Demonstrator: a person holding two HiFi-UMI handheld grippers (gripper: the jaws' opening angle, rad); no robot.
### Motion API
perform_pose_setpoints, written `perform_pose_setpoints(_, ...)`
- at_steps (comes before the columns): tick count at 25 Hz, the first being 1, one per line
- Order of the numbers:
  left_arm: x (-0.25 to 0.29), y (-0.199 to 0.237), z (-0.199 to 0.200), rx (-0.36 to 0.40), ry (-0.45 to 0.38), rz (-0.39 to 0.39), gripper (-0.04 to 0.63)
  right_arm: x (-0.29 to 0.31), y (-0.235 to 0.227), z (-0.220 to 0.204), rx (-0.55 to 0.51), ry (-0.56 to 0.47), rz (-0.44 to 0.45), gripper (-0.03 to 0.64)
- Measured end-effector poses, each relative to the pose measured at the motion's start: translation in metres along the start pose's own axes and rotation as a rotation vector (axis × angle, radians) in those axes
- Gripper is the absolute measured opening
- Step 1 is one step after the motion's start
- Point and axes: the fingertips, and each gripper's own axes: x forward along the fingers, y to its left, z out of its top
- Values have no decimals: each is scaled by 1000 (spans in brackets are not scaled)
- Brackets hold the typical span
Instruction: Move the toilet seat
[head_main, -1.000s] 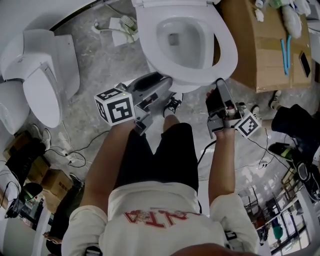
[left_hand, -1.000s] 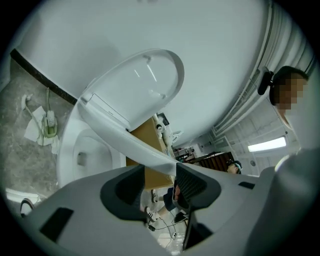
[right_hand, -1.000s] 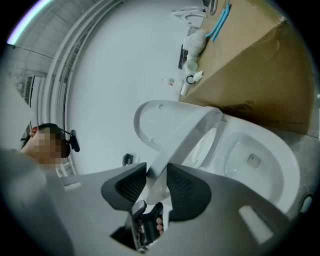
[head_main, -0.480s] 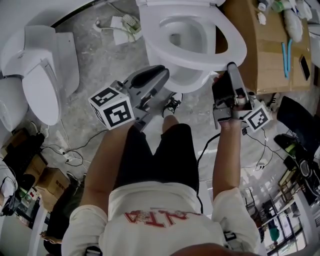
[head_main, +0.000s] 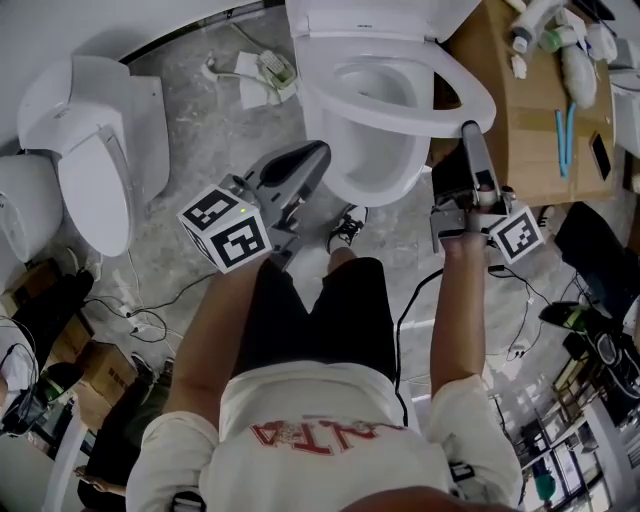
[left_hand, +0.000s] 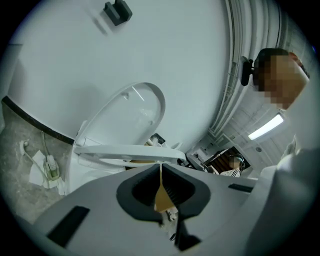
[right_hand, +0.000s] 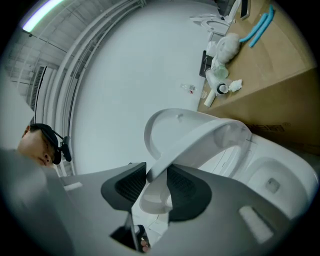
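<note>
Marble floor (head_main: 190, 110) with two white toilets in clear view, one cardboard box (head_main: 520, 130) and two grippers.
Upper centre, the one seat (head_main: 468, 88), a plain white ring, tilts half-raised over its bowl (head_main: 375, 170). Right gripper (head_main: 468, 132) clamps its front rim; left gripper (head_main: 312, 152), pinched closed on nothing, is beside the bowl.

A second white toilet (head_main: 85, 160) stood at nine o'clock on the grey marbled floor (head_main: 200, 140). At two o'clock, a cardboard box (head_main: 530, 130) carried white bottles (head_main: 530, 22), two blue sticks (head_main: 570, 125) and a dark phone (head_main: 598, 155). Cables (head_main: 150, 310) trailed at eight o'clock.
</note>
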Motion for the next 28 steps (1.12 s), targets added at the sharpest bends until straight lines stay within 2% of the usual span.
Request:
perform_pose_setpoints(12, 9, -30, 51, 81, -51, -8, 15, 47, 12, 28, -17, 1, -51, 137)
perform_pose_setpoints(19, 7, -51, 80, 147, -46, -5, 15, 83, 13, 52, -30, -13, -90, 141)
perform_pose_setpoints(28, 4, -72, 99, 228, -47, 2, 15, 135, 9, 81, -42, -32, -112, 146)
